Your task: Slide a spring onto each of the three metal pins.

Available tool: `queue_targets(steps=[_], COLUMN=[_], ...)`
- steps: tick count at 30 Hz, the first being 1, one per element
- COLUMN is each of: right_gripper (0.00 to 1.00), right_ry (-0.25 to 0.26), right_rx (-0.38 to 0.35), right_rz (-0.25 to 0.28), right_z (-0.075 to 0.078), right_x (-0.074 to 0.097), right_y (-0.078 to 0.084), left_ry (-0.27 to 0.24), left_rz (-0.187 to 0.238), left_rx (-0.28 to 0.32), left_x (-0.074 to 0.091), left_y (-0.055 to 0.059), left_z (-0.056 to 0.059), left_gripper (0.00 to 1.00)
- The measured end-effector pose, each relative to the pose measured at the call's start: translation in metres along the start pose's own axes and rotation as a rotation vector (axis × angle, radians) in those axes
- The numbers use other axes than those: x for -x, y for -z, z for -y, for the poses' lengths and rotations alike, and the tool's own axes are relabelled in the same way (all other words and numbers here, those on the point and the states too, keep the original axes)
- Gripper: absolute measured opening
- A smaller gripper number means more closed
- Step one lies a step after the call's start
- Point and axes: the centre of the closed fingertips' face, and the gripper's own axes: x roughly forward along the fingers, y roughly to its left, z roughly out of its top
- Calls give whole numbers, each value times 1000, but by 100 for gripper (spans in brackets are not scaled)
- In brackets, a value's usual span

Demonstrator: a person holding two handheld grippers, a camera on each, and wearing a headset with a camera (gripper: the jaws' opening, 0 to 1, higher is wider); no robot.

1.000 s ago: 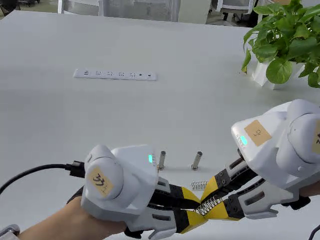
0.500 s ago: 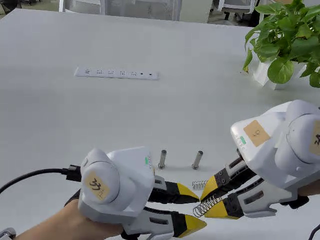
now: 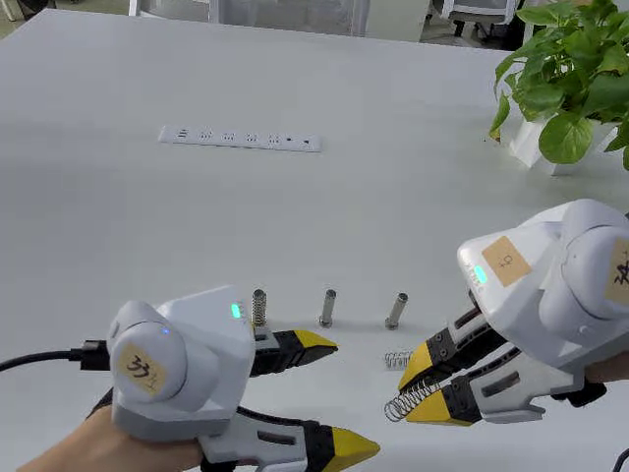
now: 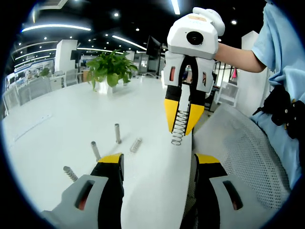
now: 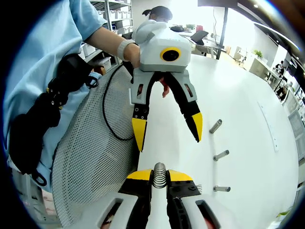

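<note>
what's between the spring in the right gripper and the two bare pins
Nothing tall blocks it. A loose spring lies flat on the table between the held spring and the nearer bare pin, probably low enough to pass over. The open left gripper sits off to the side.

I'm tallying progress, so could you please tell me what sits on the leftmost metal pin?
A spring is slid over the leftmost pin, its coils around the shaft. In the head view, its foot is hidden behind the left gripper.

Spring [image 5: 159, 172] in right hand-held gripper [image 5: 159, 177], pins [image 5: 220, 155] beyond
</note>
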Motion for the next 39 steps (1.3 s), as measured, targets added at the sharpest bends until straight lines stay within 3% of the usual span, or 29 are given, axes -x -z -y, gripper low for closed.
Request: queue_targets(steps=[5, 14, 30, 39], right_gripper=[7, 7, 7, 7], right_ry=[-6, -16, -8, -1], right_rx=[0, 14, 46, 64], right_rz=[-11, -28, -82, -116], right_z=[2, 10, 38, 67], right_x=[-2, -7, -7, -5], right_y=[3, 2, 1, -2], left_ry=[-71, -193, -254, -277], left_rz=[-4, 37, 51, 57], left_rx=[31, 67, 87, 86], left_x=[14, 32, 45, 47], left_y=[8, 8, 10, 11], left_z=[-15, -37, -47, -50], left_gripper=[72, 98, 99, 99])
